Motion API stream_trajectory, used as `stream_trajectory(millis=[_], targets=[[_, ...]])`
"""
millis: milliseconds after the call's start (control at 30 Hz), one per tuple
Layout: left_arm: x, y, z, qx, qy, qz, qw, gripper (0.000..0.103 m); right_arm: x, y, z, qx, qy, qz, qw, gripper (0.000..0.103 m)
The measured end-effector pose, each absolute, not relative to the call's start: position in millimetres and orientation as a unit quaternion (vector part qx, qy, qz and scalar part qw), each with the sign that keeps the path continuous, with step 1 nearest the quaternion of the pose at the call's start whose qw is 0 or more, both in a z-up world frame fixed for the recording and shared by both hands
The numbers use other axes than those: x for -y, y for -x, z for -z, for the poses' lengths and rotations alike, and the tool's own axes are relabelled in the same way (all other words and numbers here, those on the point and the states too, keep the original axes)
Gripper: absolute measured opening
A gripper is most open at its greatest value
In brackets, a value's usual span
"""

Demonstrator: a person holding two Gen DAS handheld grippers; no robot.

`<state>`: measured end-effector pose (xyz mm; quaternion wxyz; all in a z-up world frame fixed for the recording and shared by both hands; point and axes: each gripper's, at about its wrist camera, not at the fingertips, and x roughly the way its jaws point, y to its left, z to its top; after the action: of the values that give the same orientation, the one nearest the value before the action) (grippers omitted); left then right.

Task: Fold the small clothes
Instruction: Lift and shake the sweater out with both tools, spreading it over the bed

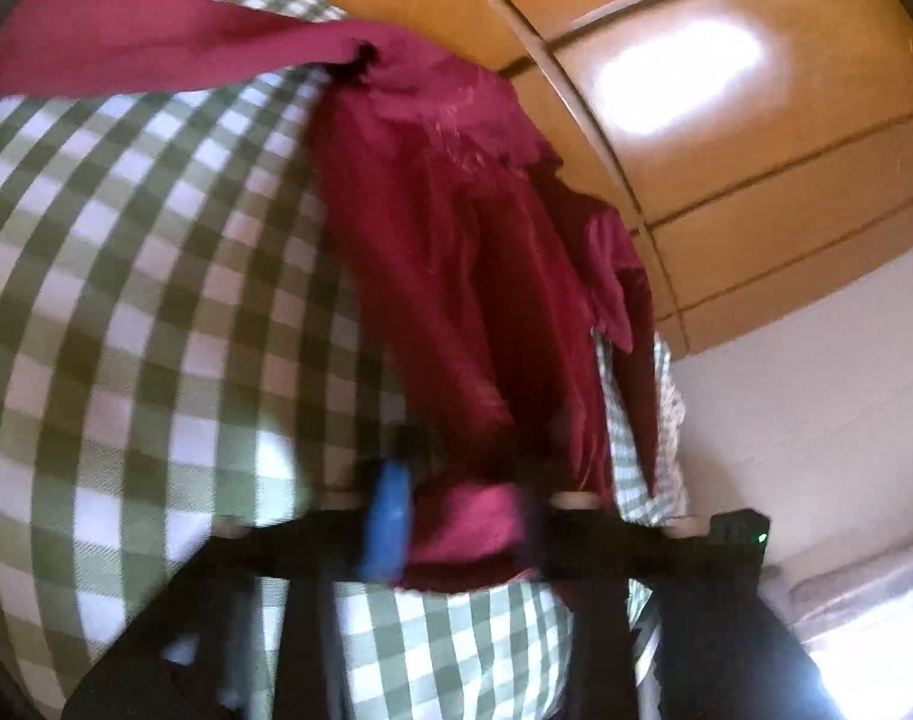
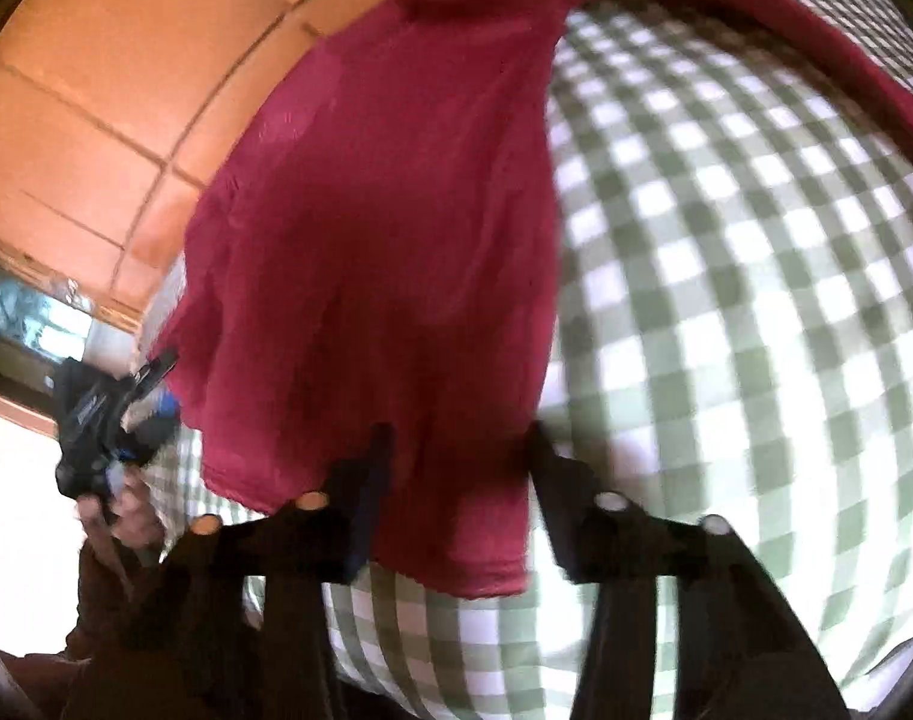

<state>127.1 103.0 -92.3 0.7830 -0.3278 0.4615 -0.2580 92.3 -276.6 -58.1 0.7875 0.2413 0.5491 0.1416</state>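
I see my left gripper (image 1: 465, 510) pinching the red garment (image 1: 456, 300) over the checked cloth (image 1: 126, 300); my right gripper (image 2: 456, 480) looks half-open around its hem, grip unclear.

Red garment (image 1: 456, 312) hides the left tool's (image 1: 468, 504) grip; motion blur smears its blue pad (image 1: 387, 516).
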Motion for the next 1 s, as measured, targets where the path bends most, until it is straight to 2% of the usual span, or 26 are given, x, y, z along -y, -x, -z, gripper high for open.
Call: stream_trajectory(millis=[33, 67, 300, 500, 600, 833, 933, 1000], targets=[[-100.6, -126.9, 88.5, -0.463, 0.315, 0.251, 0.789, 0.009, 271.5, -93.5, 55.9, -0.552, -0.225, -0.137, 0.791, 0.014], [-97.7, -126.1, 81.9, -0.463, 0.303, 0.248, 0.795, 0.009, 270.2, -95.0, 52.6, -0.553, -0.218, -0.138, 0.792, 0.009], [-117.8, -95.1, 21.3, -0.432, 0.287, 0.263, 0.813, 0.006, 304.1, -78.1, -40.2, -0.462, -0.186, -0.135, 0.856, 0.008], [-143.2, -46.8, -21.4, -0.435, 0.293, 0.287, 0.802, 0.006, 354.1, -43.3, -78.0, -0.423, -0.179, -0.102, 0.882, 0.008], [-148.6, -27.0, -7.1, -0.466, 0.276, 0.258, 0.8, 0.006, 358.9, -23.6, -59.1, -0.457, -0.167, -0.083, 0.87, 0.008], [-152.2, 3.1, 86.2, -0.569, 0.261, 0.168, 0.761, 0.004, 351.3, 7.1, 48.7, -0.572, -0.152, -0.039, 0.806, 0.007], [-157.3, 8.5, 99.0, -0.575, 0.255, 0.144, 0.764, 0.004, 344.6, 5.7, 52.4, -0.576, -0.124, -0.032, 0.807, 0.01], [-165.9, 8.0, 90.9, -0.558, 0.261, 0.135, 0.776, 0.005, 338.8, 0.1, 41.3, -0.571, -0.108, -0.035, 0.813, 0.019]])
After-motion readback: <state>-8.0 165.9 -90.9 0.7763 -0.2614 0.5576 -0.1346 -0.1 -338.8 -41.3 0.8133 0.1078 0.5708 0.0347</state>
